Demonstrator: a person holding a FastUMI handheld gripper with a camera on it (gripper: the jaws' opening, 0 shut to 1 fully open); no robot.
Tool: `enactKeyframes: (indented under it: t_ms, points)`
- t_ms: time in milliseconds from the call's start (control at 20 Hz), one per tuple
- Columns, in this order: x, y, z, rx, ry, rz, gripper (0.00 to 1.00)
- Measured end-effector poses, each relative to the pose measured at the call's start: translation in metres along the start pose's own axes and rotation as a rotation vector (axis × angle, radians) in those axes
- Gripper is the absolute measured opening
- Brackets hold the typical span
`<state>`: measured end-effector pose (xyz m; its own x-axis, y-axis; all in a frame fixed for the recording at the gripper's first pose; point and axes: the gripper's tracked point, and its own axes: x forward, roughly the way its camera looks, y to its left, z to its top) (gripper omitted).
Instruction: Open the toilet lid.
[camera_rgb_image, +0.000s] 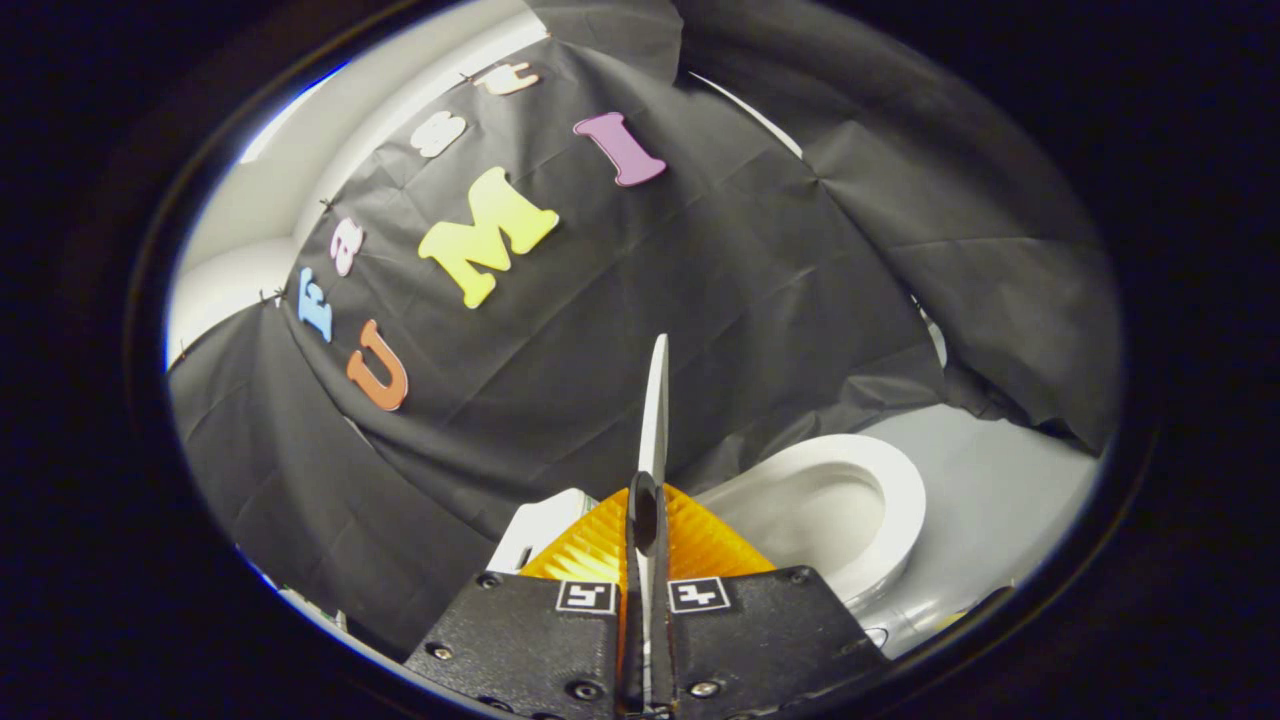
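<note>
- The toilet bowl (830, 510) sits low beyond the jaws and off to their right, its white rim and basin open to view, with pale floor (1000, 500) around it and the black cloth wall (700, 300) hanging behind.
- The toilet lid (655, 410) stands on edge, a thin white blade rising straight up from between the jaws, so it is lifted well clear of the bowl and looks close to upright.
- A white block, probably the cistern (545, 525), shows just past the left finger; the fisheye bends things here, so I would not swear to it.
- The gripper (646, 520) is clenched on the lid's edge, both fingers pressed flat against its two faces with no gap to see.
- To finish well, I would carry the lid on along its hinge arc, letting the wrist turn with it rather than pulling straight, so the thin edge does not twist or slide out.
- Ease it back until it leans against its rest, and only then let the jaws part; letting go short of balance could drop it onto the bowl.
</note>
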<state>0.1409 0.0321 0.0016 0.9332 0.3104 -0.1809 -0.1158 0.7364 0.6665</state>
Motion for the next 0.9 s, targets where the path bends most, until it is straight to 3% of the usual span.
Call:
enactKeyframes:
  t_ms: [900]
  points:
    - [0.009,0.102,-0.021,-0.173,0.01,0.062,0.06]
